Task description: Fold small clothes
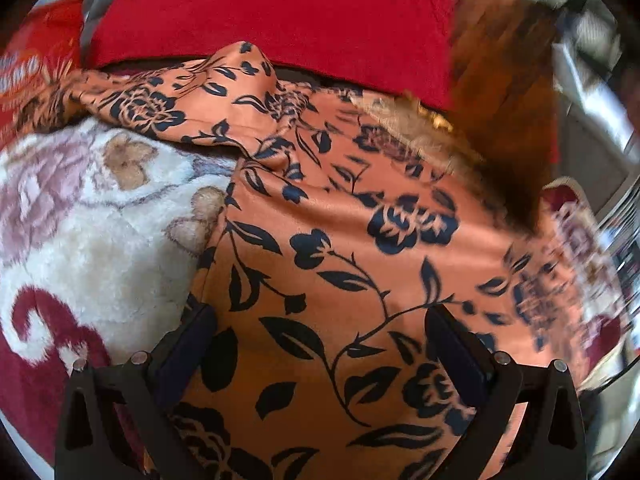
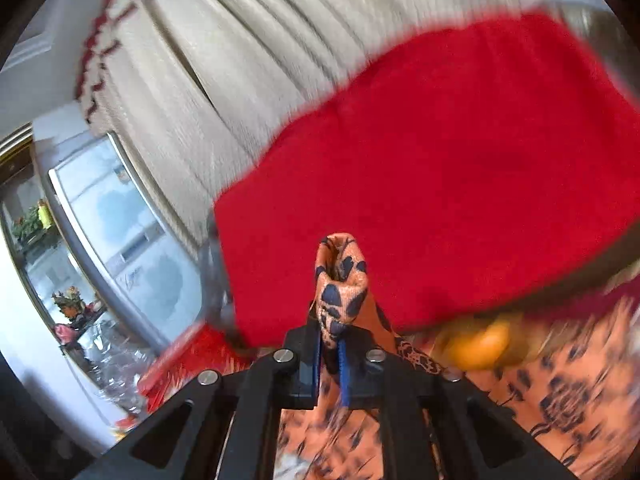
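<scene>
An orange satin garment [image 1: 340, 240] with a dark blue flower print lies spread over a plush blanket [image 1: 80, 220]; one part of it is rumpled towards the far left. My left gripper [image 1: 320, 340] hovers over the garment's near part with its fingers [image 1: 196, 344] wide apart, open, the cloth lying flat beneath them. In the right wrist view my right gripper [image 2: 332, 344] is shut on a bunched edge of the same garment [image 2: 340, 280], which sticks up past the blue pads while the rest hangs and trails to the lower right.
A big red pillow [image 1: 280, 12] lies beyond the garment and fills the right wrist view too [image 2: 460, 168]. Cream curtains [image 2: 240, 60] and a glass-fronted cabinet [image 2: 112, 240] stand behind. A blurred brown shape [image 1: 500, 120] streaks at the right. A blurred orange round thing [image 2: 484, 344] sits near the pillow.
</scene>
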Demonstrator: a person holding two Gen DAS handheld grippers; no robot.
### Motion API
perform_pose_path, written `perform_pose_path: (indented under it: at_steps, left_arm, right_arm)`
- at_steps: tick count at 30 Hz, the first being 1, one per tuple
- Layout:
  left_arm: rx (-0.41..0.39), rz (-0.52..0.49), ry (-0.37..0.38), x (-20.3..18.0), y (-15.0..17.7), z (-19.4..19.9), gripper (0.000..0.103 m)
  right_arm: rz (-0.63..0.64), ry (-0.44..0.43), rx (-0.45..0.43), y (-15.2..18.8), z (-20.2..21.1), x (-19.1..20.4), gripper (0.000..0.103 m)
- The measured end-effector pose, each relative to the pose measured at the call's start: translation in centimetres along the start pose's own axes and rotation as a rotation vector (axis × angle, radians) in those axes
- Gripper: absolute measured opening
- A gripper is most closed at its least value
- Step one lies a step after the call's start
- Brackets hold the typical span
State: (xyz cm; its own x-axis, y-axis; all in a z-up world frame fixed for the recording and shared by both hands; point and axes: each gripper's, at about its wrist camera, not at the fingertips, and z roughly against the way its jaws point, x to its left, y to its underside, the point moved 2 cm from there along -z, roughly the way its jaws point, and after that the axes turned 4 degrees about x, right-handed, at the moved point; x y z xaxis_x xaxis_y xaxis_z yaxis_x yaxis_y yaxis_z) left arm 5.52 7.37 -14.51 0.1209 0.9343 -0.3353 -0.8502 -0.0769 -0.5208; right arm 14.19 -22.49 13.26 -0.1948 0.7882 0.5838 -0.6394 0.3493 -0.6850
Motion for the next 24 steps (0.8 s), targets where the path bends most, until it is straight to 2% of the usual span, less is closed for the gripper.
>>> perform_pose_path:
  at_steps: [3, 6, 8, 9, 10, 11, 13, 15, 17, 20, 22, 24]
  left_arm:
    - [-0.029, 0.034, 0.038, 0.4, 0.0, 0.8, 0.103]
    - [-0.072, 0.029, 0.031, 0.3, -0.1, 1.9, 0.103]
    - [-0.109, 0.023, 0.025, 0.3, -0.2, 2.8, 0.103]
    - [-0.122, 0.028, 0.034, 0.5, -0.4, 3.1, 0.103]
    - [-0.134, 0.04, 0.047, 0.4, -0.6, 3.6, 0.103]
    - [-0.139, 0.045, 0.058, 0.3, -0.9, 3.9, 0.103]
    - [-0.144, 0.031, 0.08, -0.4, -1.7, 4.6, 0.103]
    - [-0.155, -0.01, 0.069, -1.6, -2.3, 5.0, 0.103]
    - [-0.153, -0.062, 0.027, -3.5, -3.7, 5.1, 0.103]
    - [-0.116, -0.135, -0.021, -7.4, -6.7, 3.9, 0.103]
    - [-0.084, -0.218, -0.109, -10.4, -8.9, 2.2, 0.103]
    - [-0.016, -0.297, -0.226, -13.3, -10.8, -0.5, 0.103]
  right_arm:
    - [-0.063, 0.053, 0.139, 4.9, -6.1, -3.6, 0.009]
    - [-0.124, 0.116, 0.357, 10.2, -11.5, -7.4, 0.01]
    - [-0.146, 0.128, 0.373, 11.6, -11.9, -9.3, 0.012]
    - [-0.167, 0.108, 0.36, 11.5, -11.4, -10.0, 0.022]
    - [-0.178, 0.08, 0.351, 11.3, -10.7, -10.3, 0.068]
    - [-0.184, 0.054, 0.344, 10.6, -9.9, -10.6, 0.103]
    - [-0.182, 0.008, 0.296, 10.3, -8.2, -8.8, 0.103]
    - [-0.158, -0.026, 0.249, 9.2, -5.3, -8.9, 0.103]
    - [-0.138, -0.021, 0.234, 8.5, -2.7, -9.8, 0.103]
    - [-0.188, -0.001, 0.201, 7.8, 1.5, -13.5, 0.103]
    - [-0.229, 0.036, 0.157, 8.0, 4.5, -16.1, 0.103]
    - [-0.267, 0.045, 0.138, 8.7, 6.8, -18.0, 0.103]
